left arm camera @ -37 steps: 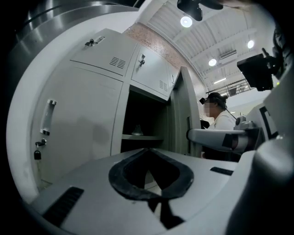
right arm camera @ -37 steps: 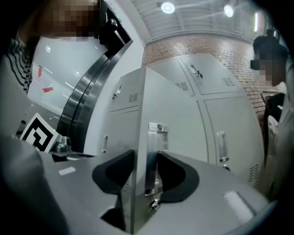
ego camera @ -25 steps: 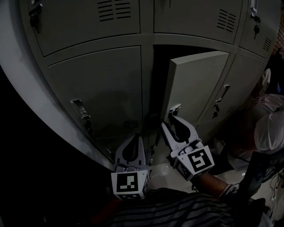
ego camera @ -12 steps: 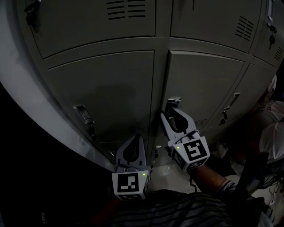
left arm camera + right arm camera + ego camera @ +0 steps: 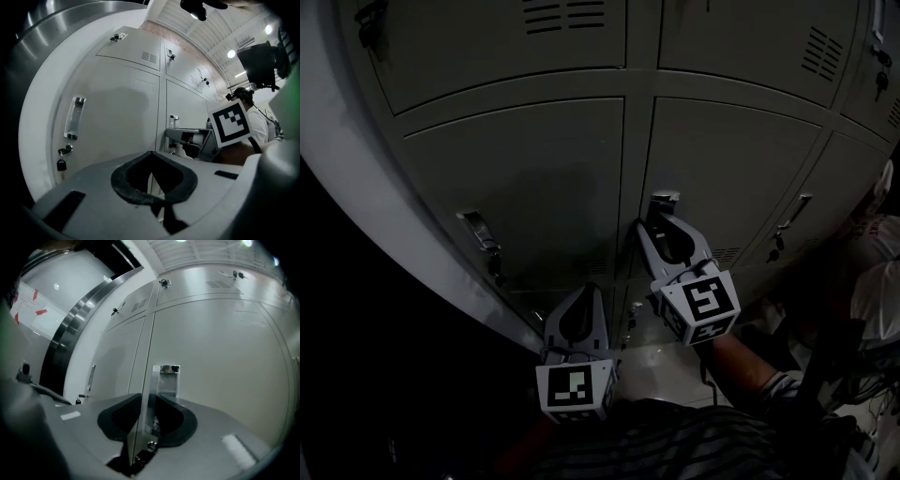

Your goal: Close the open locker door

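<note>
Grey painted steel makes up the lockers (image 5: 516,187), and every front in the bank is seen lying flush. The door (image 5: 741,169) stands directly ahead of the right jaws, its free edge seated against the post and no dark gap shown around it. The closing swing is therefore judged done, and the step in hand is the last press at the latch side.

The door's face is turned outward, toward the jaws. Its long axis is judged upright, though the wide lens leaves the proportions uncertain.

The left gripper (image 5: 581,292) is held low and short of the lockers, jaws together at the tips, nothing between them.

The right gripper (image 5: 661,225) is set at the handle (image 5: 663,202). Its jaws are closing, with the handle between them; a firm press of the pads on it is not shown.

The handle is a bright upright strip whose long axis runs parallel to the door's free edge.

Next, the jaws are to be eased apart and drawn straight back, so that the door is not pulled open again.
</note>
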Demonstrator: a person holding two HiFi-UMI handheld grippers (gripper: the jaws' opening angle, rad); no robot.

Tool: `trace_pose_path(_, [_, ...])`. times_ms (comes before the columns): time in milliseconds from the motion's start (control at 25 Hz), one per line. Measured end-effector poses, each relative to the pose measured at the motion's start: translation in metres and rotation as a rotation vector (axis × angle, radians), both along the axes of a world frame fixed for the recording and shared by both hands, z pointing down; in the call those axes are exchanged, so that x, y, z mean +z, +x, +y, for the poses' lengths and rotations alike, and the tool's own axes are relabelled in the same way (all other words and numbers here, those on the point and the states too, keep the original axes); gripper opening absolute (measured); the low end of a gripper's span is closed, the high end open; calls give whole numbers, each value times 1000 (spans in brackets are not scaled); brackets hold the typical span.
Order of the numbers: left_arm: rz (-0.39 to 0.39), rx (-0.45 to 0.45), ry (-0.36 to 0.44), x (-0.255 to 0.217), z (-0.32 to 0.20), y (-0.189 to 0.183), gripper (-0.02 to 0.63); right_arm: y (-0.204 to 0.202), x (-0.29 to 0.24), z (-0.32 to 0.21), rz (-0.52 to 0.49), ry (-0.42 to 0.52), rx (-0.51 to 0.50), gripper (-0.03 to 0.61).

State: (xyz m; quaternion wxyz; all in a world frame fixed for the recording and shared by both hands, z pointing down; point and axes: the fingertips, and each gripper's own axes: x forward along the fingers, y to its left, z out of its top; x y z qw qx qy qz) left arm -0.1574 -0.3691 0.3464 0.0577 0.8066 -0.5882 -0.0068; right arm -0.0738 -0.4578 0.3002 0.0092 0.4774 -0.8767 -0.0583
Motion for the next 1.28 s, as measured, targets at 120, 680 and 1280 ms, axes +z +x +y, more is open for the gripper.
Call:
trace_pose_path(120, [-2, 1, 0, -2, 13, 9, 3, -3, -1, 7, -11, -44, -54, 165])
trace_pose_path(680, [7, -34, 106, -23, 170, 91, 3, 85, -31, 223, -107, 14, -103, 135])
trace_pose_path(1280, [-43, -47, 50, -27, 455, 217, 3, 221, -25, 513, -207, -88, -148, 8])
